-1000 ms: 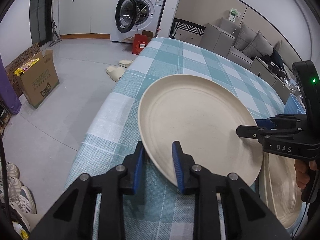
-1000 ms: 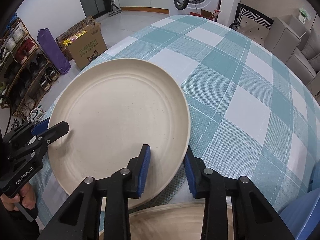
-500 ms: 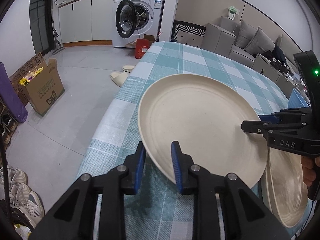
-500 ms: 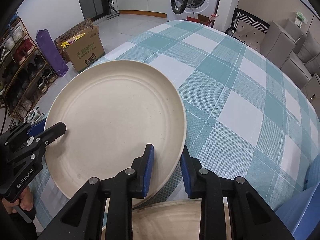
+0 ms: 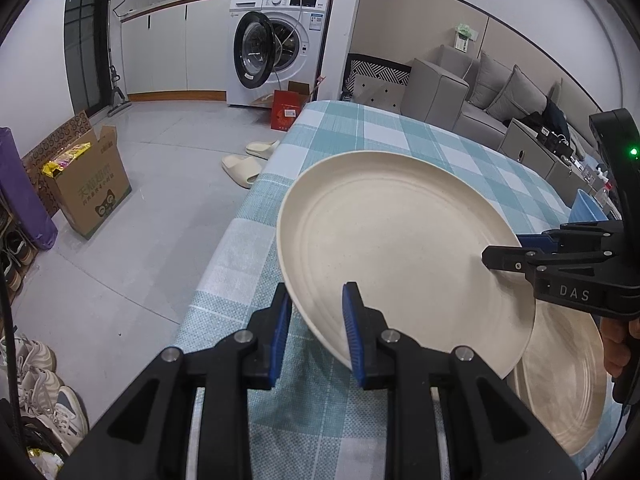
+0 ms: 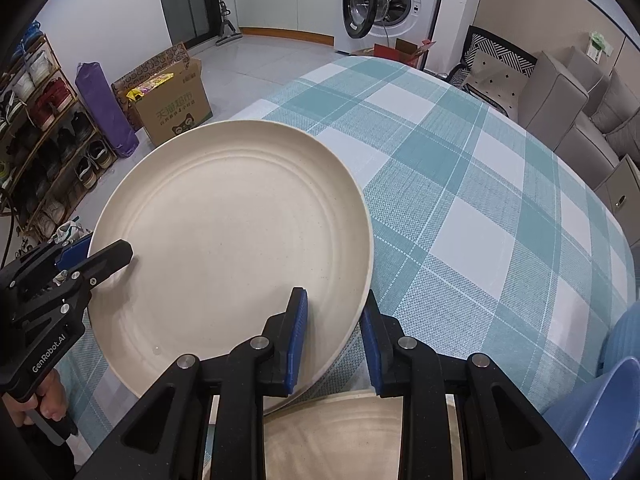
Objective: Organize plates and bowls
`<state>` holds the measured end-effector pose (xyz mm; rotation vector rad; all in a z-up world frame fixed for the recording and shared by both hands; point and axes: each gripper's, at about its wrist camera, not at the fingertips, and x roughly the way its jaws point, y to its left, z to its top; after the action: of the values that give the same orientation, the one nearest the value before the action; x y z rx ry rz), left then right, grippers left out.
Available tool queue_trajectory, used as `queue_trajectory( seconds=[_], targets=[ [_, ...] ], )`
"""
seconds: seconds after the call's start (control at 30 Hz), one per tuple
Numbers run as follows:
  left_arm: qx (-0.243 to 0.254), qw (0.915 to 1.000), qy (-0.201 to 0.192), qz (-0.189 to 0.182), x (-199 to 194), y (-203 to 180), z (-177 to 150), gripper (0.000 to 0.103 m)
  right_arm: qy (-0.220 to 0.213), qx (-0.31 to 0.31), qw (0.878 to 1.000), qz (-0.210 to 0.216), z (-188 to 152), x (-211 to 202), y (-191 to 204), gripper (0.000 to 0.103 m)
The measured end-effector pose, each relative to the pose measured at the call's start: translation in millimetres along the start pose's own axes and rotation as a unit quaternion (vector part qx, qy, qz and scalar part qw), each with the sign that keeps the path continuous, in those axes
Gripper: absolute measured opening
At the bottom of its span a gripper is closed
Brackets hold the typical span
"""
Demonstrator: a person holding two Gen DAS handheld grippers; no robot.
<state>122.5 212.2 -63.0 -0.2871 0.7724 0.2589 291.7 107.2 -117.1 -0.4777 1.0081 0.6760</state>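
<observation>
A large cream plate (image 5: 400, 252) fills the centre of the left wrist view, tilted and raised above a teal and white checked table (image 5: 400, 136). The left gripper (image 5: 316, 332) rises from the bottom centre of that frame, its blue-padded jaws clamped on the plate's near rim, one pad above the rim and one below. At the right edge of the same frame, the right gripper (image 5: 500, 258) pinches the opposite rim.

In the right wrist view the plate (image 6: 236, 256) sits centre left. The right gripper (image 6: 334, 340) at bottom centre grips its lower right rim, and the left gripper (image 6: 108, 254) holds the left rim. A second plate (image 6: 344, 436) lies flat at the bottom centre, partly beneath the raised one. A blue bowl (image 6: 600, 412) shows at the lower right corner.
</observation>
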Motion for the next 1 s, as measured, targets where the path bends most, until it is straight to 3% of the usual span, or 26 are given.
queue_trajectory(
  seconds=[0.5,1.0],
  targets=[
    [0.030,0.9991,-0.023,-0.018,-29.0,-24.4,3.4,0.024,-0.025,0.017,0.999,-0.018,-16.2,-44.0,-9.8,0.026],
    [0.068,0.9961,-0.025,-0.051,-42.0,-64.3,1.4,0.024,-0.028,0.045,0.998,-0.037,-55.5,-80.8,-35.4,0.026]
  ],
)
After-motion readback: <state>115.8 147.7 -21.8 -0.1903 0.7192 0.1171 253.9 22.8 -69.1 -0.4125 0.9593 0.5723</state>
